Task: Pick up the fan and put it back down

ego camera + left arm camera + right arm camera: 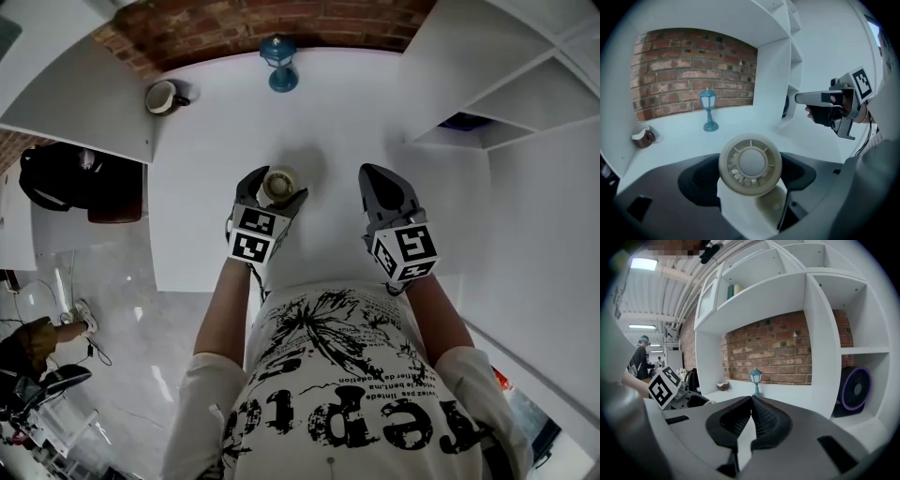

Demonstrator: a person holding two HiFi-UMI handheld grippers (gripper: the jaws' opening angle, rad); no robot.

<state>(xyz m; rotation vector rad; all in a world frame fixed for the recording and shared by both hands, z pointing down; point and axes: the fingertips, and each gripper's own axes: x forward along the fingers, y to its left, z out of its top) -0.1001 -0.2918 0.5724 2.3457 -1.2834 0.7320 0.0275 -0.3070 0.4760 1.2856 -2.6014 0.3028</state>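
A small beige desk fan (280, 180) with a round grille stands upright between the jaws of my left gripper (277, 187), which is shut on its head. In the left gripper view the fan (750, 163) faces the camera, the dark pads press its two sides and its base (776, 204) shows below. I cannot tell whether it is off the white tabletop (216, 159). My right gripper (377, 180) hovers to the right of the fan, apart from it. Its jaws are shut on nothing, tips touching (751, 400).
A blue lantern ornament (279, 64) stands at the back by the brick wall, a brown bowl (164, 97) at the back left. A purple-and-black fan (855, 389) sits in the white shelf unit (487, 103) on the right. A black bag (66, 178) lies left of the table.
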